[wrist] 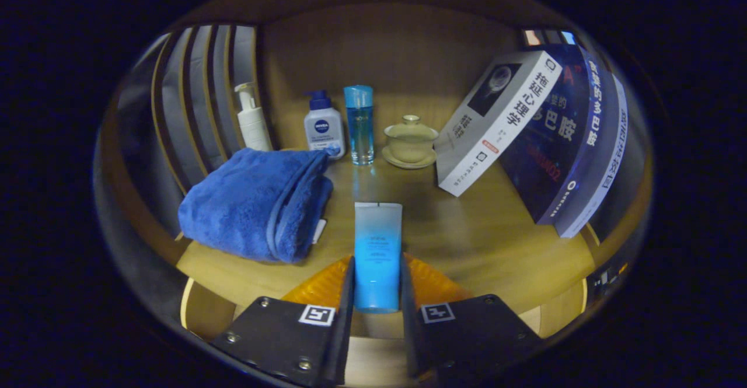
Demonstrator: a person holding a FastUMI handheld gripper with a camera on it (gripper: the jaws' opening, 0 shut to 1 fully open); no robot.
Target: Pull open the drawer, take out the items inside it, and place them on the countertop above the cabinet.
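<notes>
My gripper [377,286] is shut on a light blue tube [377,248], which sticks out forward between the two fingers over the wooden countertop [467,236]. Both fingers press on the tube's lower half. The tube's flat end points toward the back of the shelf. I cannot tell whether the tube touches the wood or hangs just above it.
A folded blue towel [259,201] lies just left of the tube. Behind stand a white pump bottle [252,119], a small white bottle with blue pump [324,126], a clear blue bottle [359,124] and a lidded tea bowl on a saucer [410,142]. Leaning books [525,125] fill the right.
</notes>
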